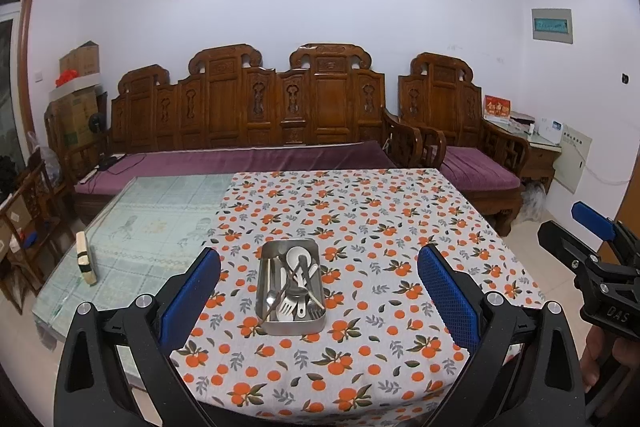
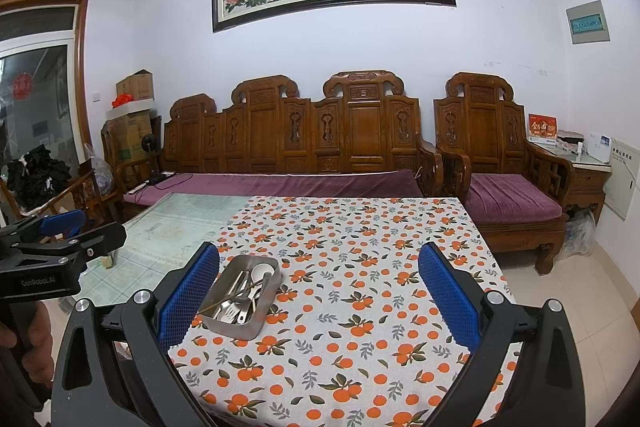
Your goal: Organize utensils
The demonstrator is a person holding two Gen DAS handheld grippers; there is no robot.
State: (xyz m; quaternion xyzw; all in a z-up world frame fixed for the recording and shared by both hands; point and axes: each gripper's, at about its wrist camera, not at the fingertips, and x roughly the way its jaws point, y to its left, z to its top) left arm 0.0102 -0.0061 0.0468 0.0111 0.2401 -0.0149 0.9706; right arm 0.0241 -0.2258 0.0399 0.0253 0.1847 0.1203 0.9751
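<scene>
A rectangular metal tray (image 1: 269,326) (image 2: 262,321) sits on the orange-print tablecloth (image 1: 360,211) (image 2: 360,227). It holds a jumble of utensils (image 1: 294,283) (image 2: 244,293): forks, spoons, a white spoon and brown chopsticks. My left gripper (image 1: 319,297) hovers open above the near edge of the table, the tray framed between its blue pads (image 1: 192,297). My right gripper (image 2: 319,297) is open too, with the tray just inside its left pad (image 2: 188,297). Neither holds anything. Each gripper shows at the side of the other's view.
A small cream block (image 1: 86,263) stands on the bare glass tabletop (image 1: 152,227) to the left of the cloth. A carved wooden sofa (image 1: 248,115) and armchair (image 1: 460,131) with purple cushions stand behind the table. Cardboard boxes (image 1: 78,95) are stacked at the far left.
</scene>
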